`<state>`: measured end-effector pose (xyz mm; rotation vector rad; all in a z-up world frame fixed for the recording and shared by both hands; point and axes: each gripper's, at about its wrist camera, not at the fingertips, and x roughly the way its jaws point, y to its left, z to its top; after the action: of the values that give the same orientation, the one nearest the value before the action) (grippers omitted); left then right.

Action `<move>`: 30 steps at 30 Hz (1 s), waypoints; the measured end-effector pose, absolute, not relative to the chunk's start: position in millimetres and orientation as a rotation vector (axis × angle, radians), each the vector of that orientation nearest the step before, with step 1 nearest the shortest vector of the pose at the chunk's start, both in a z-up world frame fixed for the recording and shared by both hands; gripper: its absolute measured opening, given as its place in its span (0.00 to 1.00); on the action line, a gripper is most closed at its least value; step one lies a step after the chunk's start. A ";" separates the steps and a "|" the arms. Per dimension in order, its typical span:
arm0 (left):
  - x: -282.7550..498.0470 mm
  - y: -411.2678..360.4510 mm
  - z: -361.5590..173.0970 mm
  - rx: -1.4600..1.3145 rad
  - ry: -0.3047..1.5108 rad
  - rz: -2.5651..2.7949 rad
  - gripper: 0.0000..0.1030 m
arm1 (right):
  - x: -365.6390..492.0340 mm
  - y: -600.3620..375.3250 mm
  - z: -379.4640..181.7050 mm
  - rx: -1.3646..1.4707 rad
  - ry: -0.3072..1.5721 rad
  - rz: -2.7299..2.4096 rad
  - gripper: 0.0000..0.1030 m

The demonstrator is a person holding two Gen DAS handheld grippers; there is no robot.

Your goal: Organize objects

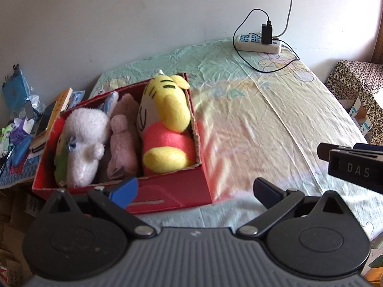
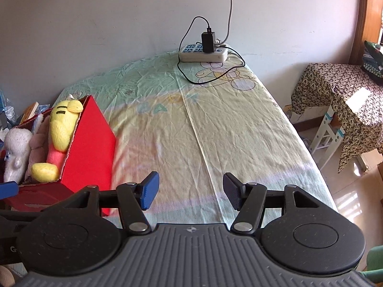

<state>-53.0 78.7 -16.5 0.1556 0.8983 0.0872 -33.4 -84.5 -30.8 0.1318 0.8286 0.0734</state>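
Red box (image 1: 167, 192): one, open at the top, standing on the near left part of the bed (image 1: 263, 131), its front wall just beyond the left gripper.
Soft toys: four can be counted in the box, packed side by side; a bit of green and red shows at the box's left wall, too hidden to tell what it is.
Yellow toy (image 1: 167, 110): one, yellow with black stripes and a pink-red middle, lying along the box's right wall, its head poking above the far rim.
Pink toy (image 1: 124, 141): one, in the middle of the box, between the yellow toy and the white one.
White toy (image 1: 83, 138): one, fluffy, on the left side of the box.
Blue-and-white toy (image 1: 110, 101): one, only a strip of it showing behind the white toy.
Power strip (image 2: 203, 53): one, white, at the far end of the bed by the wall, with one black charger (image 2: 207, 39) plugged into it.
Left gripper (image 1: 195, 191): angled down toward the bed, jaws spread wide with nothing between them, the blue pad in front of the box's front wall.
Right gripper (image 2: 190, 191): angled down over bare sheet to the right of the box, jaws spread, nothing between them.
Clutter (image 1: 21, 124): a pile of small packets and books left of the box, too jumbled to count.
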 end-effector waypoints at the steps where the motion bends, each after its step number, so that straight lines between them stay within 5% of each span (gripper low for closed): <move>1: -54.0 79.1 -15.6 0.155 0.896 0.101 1.00 | -32.8 -82.9 -29.4 0.129 0.828 0.086 0.60; 30: -52.7 238.8 6.7 0.060 0.883 0.264 1.00 | -21.7 83.1 8.7 0.042 0.765 0.299 0.68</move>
<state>-52.7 238.8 6.7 0.0604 0.8827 0.2645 -21.7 83.1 8.7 0.0421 0.7651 0.2992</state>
